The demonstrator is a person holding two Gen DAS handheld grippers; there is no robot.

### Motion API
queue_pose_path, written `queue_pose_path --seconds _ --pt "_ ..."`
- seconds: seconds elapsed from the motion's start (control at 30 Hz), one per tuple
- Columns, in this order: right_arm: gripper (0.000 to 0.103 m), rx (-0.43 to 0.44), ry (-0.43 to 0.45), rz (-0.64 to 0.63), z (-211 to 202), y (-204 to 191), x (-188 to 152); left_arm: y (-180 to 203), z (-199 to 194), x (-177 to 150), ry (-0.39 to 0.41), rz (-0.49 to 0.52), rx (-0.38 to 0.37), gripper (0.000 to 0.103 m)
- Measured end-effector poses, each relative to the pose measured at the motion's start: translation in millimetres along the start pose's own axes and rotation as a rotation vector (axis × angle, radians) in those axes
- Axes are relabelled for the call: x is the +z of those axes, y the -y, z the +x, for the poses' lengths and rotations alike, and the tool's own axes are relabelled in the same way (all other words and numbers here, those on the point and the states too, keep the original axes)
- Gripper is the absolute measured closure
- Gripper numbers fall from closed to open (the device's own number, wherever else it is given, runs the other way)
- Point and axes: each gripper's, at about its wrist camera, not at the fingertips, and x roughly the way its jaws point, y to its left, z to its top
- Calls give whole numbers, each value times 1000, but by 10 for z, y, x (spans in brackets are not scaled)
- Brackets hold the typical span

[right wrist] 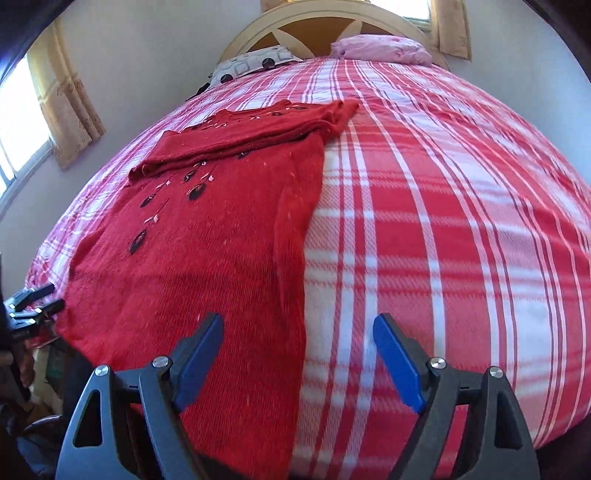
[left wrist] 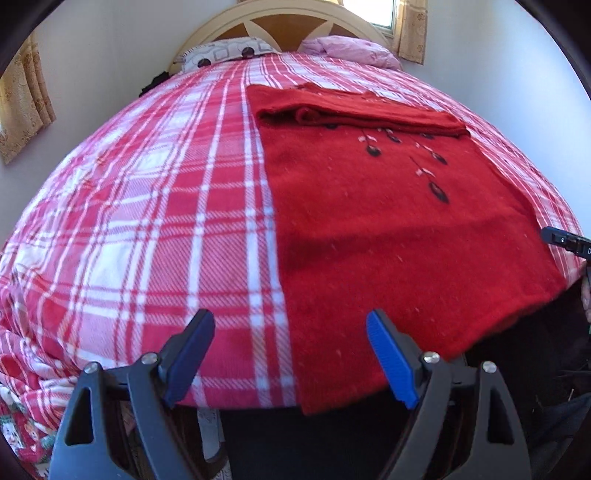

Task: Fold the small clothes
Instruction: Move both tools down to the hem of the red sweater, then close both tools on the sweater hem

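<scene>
Both tongs, left (left wrist: 290,334) and right (right wrist: 297,338), gaped wide and empty over red sweater (left wrist: 388,236) on plaid bed (left wrist: 147,221); only right view showed side window (right wrist: 18,122).

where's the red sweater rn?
Red sweater lies flat on the plaid blanket at the bed's near edge, sleeves folded across its top; right of centre in left wrist view, left in right.

bed w/ red-white plaid blanket (left wrist: 166,221) | patterned pillow (left wrist: 221,53) + pink pillow (left wrist: 351,50) | headboard (left wrist: 280,18) | curtains (left wrist: 26,99)
</scene>
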Motion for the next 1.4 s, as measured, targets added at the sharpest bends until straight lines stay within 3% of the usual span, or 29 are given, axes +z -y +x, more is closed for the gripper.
queue_pose_path --seconds 0.17,0.43,0.53,0.77,1.03,1.17,1.3,1.4 --pt "24 42 -14 54 -144 102 -186 67 30 -43 -21 -2 -27 16" --pt "43 104 -38 56 -246 44 -395 47 -24 -157 -36 -26 -48 18" --pt "52 117 -53 36 -248 -19 -460 59 -26 -193 -44 -18 -56 24" --pt "59 144 -64 45 -253 -14 -501 51 -48 -210 -41 -12 -69 44" --pt "61 194 -61 103 -215 78 -517 -12 -32 -218 -52 -55 -117 46" --pt "63 208 -56 125 -226 100 -525 -15 -31 -221 -85 -72 -209 57" --pt "73 227 -57 139 -230 113 -535 24 -3 -247 -93 -51 -197 65" --pt "80 234 -63 135 -216 99 -542 -20 8 -236 -90 -67 -194 78"
